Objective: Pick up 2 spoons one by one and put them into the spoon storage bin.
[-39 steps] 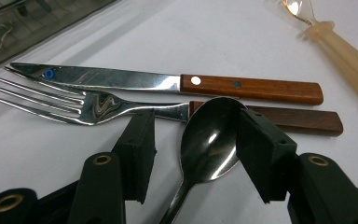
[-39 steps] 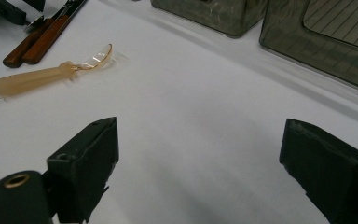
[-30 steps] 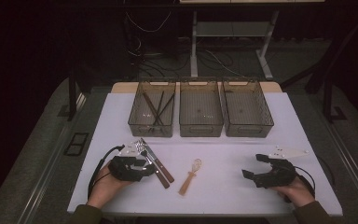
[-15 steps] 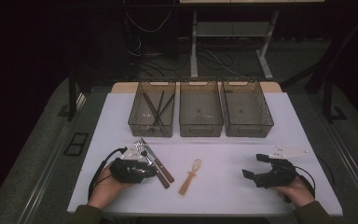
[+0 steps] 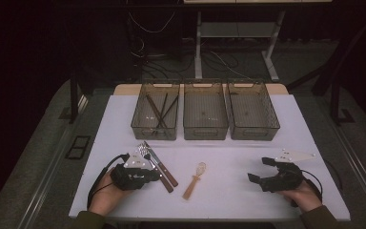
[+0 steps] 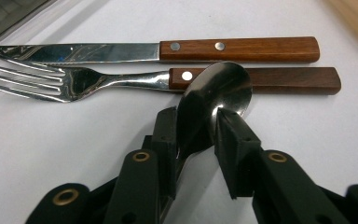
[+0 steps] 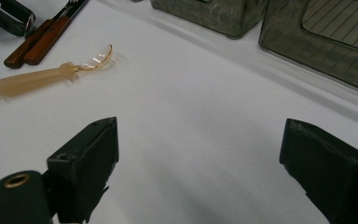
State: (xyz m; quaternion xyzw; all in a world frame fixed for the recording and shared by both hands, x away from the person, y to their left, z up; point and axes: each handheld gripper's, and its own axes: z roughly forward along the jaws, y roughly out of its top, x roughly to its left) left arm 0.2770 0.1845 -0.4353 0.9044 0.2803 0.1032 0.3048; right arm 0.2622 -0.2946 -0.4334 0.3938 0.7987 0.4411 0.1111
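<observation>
A shiny metal spoon (image 6: 216,93) sits between the pads of the left gripper (image 6: 200,135), its bowl tilted up on edge just in front of the wooden-handled fork (image 6: 121,80) and the wooden-handled steak knife (image 6: 158,49), which lie side by side on the white table (image 5: 228,191). The jaws have just been closing and now pinch the spoon near the neck of its bowl. To the right of the cutlery lies a translucent amber plastic spoon (image 5: 194,180). The right gripper (image 5: 259,170) rests on the table well apart, its jaws spread wide with nothing between them. Three smoky plastic bins (image 5: 205,129) line the far side, the left one holding dark chopsticks (image 5: 158,110).
</observation>
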